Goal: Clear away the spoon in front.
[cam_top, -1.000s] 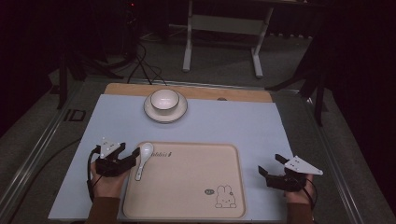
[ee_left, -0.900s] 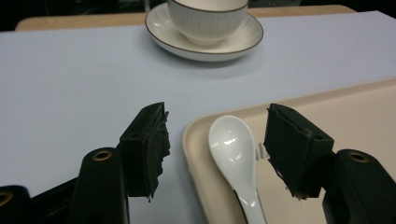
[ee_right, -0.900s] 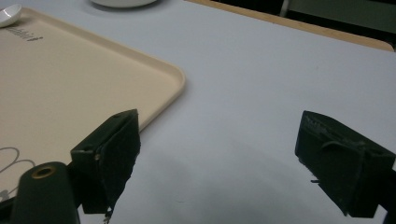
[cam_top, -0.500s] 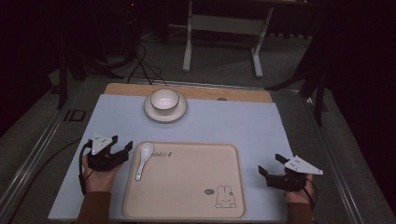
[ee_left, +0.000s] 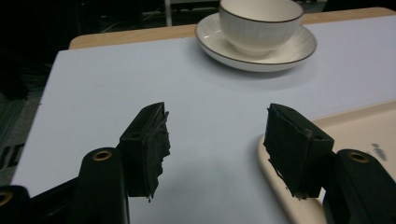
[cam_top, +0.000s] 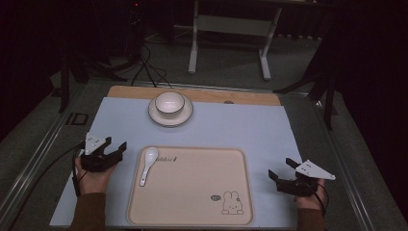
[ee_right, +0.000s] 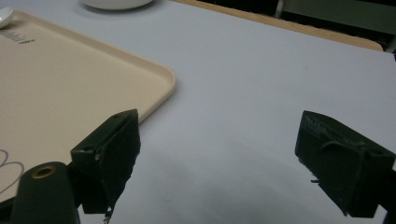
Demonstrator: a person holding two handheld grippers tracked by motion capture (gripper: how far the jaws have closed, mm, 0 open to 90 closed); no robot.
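The spoon is seen lying on the tray, near the tray's left edge, with its bowl toward the far side and its handle toward the person. The left gripper is held just beside the tray's left edge, over the table, with its jaws spread apart and nothing between them. The right gripper is kept near the table's right edge, well apart from the spoon, also with jaws wide and empty. A bowl on a saucer stands near the far edge of the table.

It is judged that the spoon is the thing nearest to the left gripper. If it is to be taken again, several faults could be caused. The handle is thin, smooth and lies flat, so it could be pushed along the tray instead of being caught, if the jaws are lowered at a slant. The tray rim could be struck by the right-hand jaw, which in the left gripper view stands already above the tray's corner, and the light tray could then be shifted. A glazed spoon could also be slipped out of the pads and dropped if it is gripped too near its end.
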